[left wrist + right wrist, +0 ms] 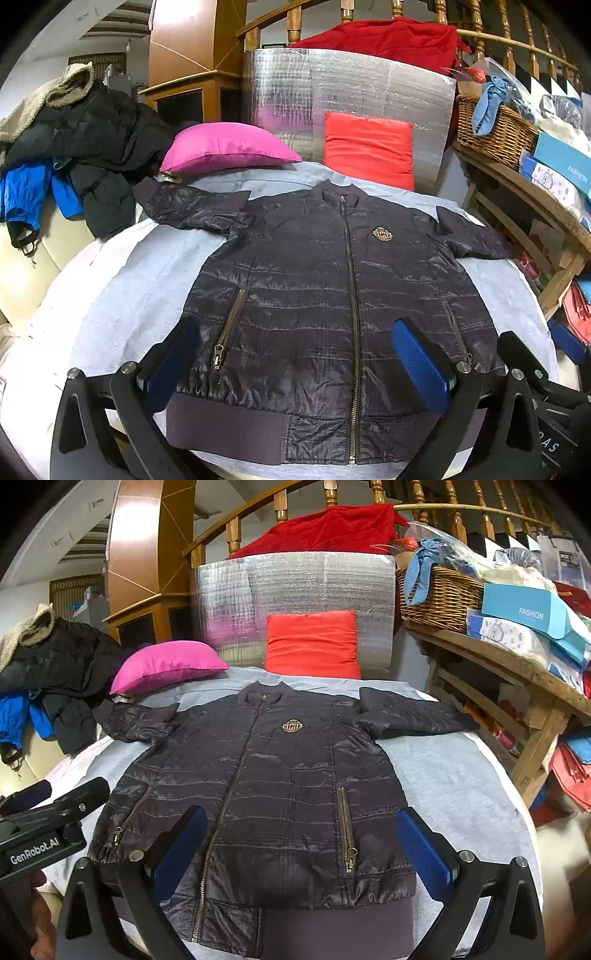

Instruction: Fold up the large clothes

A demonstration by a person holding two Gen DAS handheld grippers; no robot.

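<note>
perhaps nylon: shiny quilted jacket (314, 295), ribbed hem

Pink pillow (229, 147), red cushion (369, 147), wicker basket (495, 133), foil panel (369, 96).

Bright indoor light, sharp focus (fisheye-bent, dark corners), foil glare.

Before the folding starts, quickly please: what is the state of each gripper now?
Left gripper: open, holding nothing, above the dark jacket.
Right gripper: open, holding nothing, above the same jacket.
</note>
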